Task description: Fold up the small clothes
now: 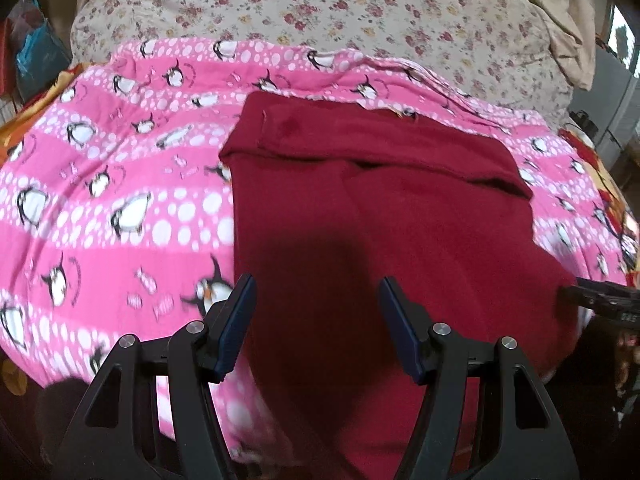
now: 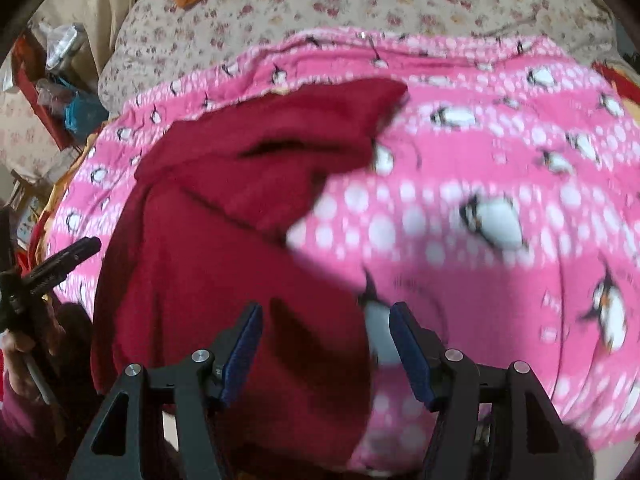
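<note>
here both sets of jaws stand wide and hold nothing: the left gripper (image 1: 316, 292) hovers over the near left part of the dark red garment (image 1: 380, 220), and the right gripper (image 2: 326, 320) hangs over its near right edge, where cloth meets the pink penguin blanket (image 2: 500, 184) on the bed. the risk, as i judge it, is pinching blanket along with garment, since both are soft and lie flush; a lift would then drag the bedding and spoil the fold. uneven grips could also skew it. the garment lies mostly flat on the blanket, its far end already turned back in a thick band, a little rumpled on the right. beyond it shows a floral quilt (image 1: 360, 12)
</note>
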`<state>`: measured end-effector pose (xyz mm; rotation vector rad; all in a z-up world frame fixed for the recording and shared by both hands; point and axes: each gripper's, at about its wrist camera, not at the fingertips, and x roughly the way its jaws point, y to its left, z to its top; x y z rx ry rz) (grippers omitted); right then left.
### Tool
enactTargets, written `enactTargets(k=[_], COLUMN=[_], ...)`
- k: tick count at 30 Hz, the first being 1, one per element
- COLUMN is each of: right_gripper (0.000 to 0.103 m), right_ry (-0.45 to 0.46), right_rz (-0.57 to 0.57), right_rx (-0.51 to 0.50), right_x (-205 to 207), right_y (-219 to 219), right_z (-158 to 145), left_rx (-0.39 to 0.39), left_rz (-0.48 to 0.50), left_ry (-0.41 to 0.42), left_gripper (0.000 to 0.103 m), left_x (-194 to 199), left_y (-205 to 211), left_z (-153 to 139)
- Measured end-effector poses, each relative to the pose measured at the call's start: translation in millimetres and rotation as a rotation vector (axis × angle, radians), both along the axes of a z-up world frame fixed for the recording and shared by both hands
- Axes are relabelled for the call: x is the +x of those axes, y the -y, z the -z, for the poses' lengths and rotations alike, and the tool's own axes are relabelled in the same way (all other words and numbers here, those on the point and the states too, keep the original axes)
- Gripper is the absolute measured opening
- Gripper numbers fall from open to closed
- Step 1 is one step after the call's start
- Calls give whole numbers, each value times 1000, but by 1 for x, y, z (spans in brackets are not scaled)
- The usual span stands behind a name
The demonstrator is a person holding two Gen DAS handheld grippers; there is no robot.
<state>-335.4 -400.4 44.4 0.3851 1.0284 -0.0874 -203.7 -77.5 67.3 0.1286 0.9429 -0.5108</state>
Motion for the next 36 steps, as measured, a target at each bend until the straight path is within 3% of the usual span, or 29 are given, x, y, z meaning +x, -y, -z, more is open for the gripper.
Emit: enactTargets(k=[5,12,16,26,29,30,32,36], right_gripper=[66,68,69,69,45,41,36,36], right_ry=[-33,-33,-26,-9,0,2,7,-3], right_rz=[1,-32,-39,-37,-95,-110,-121,-117], right_rx=[21,23,22,38,43,39,37,18], right_x=[-22,-34,-35,-27,-27,-27,-28,-25], right_y=[-2,-12,-14,-15,-23,-25,-28,-31], right_z=[13,18,19,23,24,24,23,26], left_rx=[-37,9,-33,0,-7,-14,-32,-33], left_rz=[8,-6,-26,9,20,20,10,-2], left_ry=[-81,-156,-252,-256,-268,-277,-294,-297], left_gripper=[63,63,63,63,63,63,63,63], left_x=[-24,-51,-51,-52,-53,-53,-53,-56], left_y=[-14,-27,-33,-23,-24,-25,-27,-30], left_z=[8,35,50,59,60,61,63,64])
